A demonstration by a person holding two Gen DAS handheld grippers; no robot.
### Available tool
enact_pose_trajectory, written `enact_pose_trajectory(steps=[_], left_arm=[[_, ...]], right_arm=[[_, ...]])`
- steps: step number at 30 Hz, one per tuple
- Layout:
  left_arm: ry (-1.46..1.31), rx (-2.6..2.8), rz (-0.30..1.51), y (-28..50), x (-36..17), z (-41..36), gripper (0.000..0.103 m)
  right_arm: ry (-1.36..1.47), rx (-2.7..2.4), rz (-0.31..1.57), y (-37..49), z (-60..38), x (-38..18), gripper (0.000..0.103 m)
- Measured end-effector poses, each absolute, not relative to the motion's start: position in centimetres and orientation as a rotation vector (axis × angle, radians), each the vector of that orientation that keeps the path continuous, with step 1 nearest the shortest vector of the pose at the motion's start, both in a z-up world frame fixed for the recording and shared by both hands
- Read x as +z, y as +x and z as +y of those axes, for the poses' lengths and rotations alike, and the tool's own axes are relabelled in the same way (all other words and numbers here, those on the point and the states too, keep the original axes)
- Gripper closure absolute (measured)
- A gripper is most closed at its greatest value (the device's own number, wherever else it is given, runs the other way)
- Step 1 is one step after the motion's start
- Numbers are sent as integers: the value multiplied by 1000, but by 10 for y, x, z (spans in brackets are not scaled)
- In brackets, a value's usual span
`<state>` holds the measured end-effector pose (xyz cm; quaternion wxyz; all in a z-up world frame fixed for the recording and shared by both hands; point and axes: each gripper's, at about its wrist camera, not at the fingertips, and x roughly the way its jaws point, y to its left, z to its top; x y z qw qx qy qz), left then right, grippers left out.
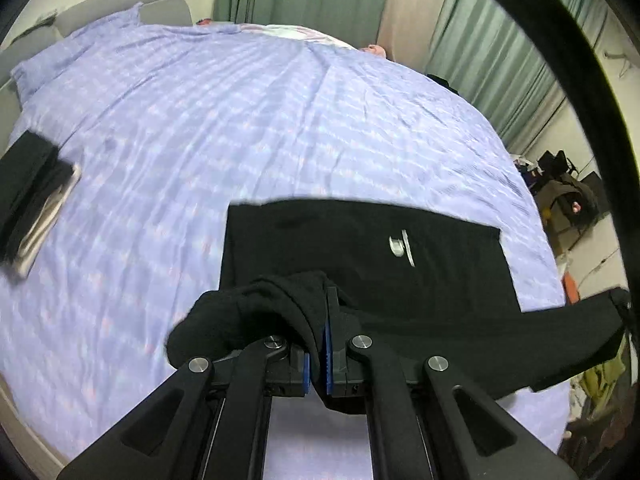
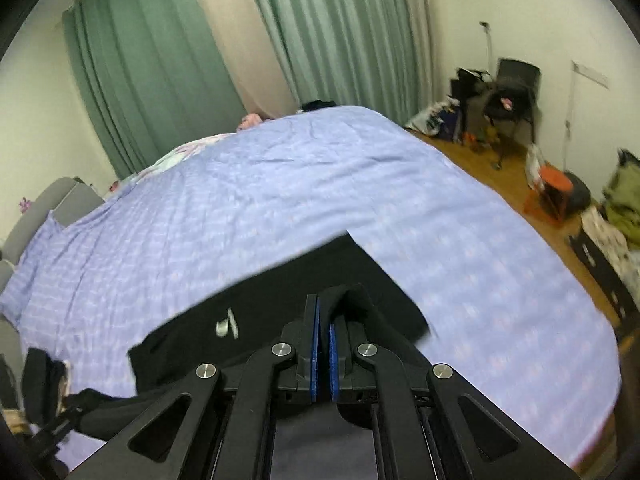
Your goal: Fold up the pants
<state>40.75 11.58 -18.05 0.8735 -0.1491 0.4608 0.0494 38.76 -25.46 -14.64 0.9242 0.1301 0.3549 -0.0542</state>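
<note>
Black pants (image 1: pixel 360 240) with a small white logo (image 1: pixel 400 246) lie flat on the lavender bedspread (image 1: pixel 200 120). My left gripper (image 1: pixel 324 312) is shut on a bunched edge of the pants, lifted off the bed, with cloth draped over its left finger. A strip of the black cloth stretches from there to the right edge of the left wrist view. In the right wrist view my right gripper (image 2: pixel 325 312) is shut on another lifted fold of the pants (image 2: pixel 320 280). The left gripper (image 2: pixel 60 416) shows at the lower left there, also holding black cloth.
A dark folded item (image 1: pixel 28 208) lies at the bed's left edge. Green curtains (image 2: pixel 340 32) hang behind the bed, beside a grey headboard (image 2: pixel 48 204). On the wooden floor (image 2: pixel 480 160) to the right stand a chair (image 2: pixel 516 88), an orange stool (image 2: pixel 548 192) and bags.
</note>
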Motion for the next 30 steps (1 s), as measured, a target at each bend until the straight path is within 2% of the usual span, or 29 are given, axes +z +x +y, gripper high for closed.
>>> enact_pose_trajectory(steps=[8, 12, 13, 14, 15, 16, 17, 18, 20, 23, 27, 30], left_arm=[[-273, 126, 1082, 544, -233, 140, 95], [-253, 128, 1154, 583, -255, 149, 84], [-260, 129, 1164, 587, -257, 154, 75], [-261, 135, 1165, 585, -260, 153, 67], [-255, 146, 1152, 589, -256, 155, 50], [-240, 157, 1130, 585, -252, 152, 30], [-204, 180, 1080, 584, -239, 152, 22], [-179, 188, 1036, 581, -230, 147, 13], [-137, 180, 978, 575, -210, 144, 12], [-37, 52, 912, 554, -191, 126, 12], [186, -239, 845, 513, -191, 67, 12], [232, -417, 843, 484, -202, 30, 12]], right_arm=[[115, -60, 848, 533, -220, -211, 99], [51, -64, 916, 576, -210, -240, 99], [51, -67, 931, 581, -210, -245, 96], [49, -67, 951, 589, -209, -251, 85], [38, -61, 969, 593, -207, -254, 67], [31, -58, 973, 595, -207, -255, 57], [25, -53, 960, 594, -206, -252, 40], [12, -50, 930, 591, -205, -246, 30], [-41, -62, 844, 579, -203, -228, 25], [-82, -36, 788, 561, -205, -204, 25], [-76, 36, 780, 505, -226, -189, 25], [-99, 63, 827, 465, -240, -199, 25]])
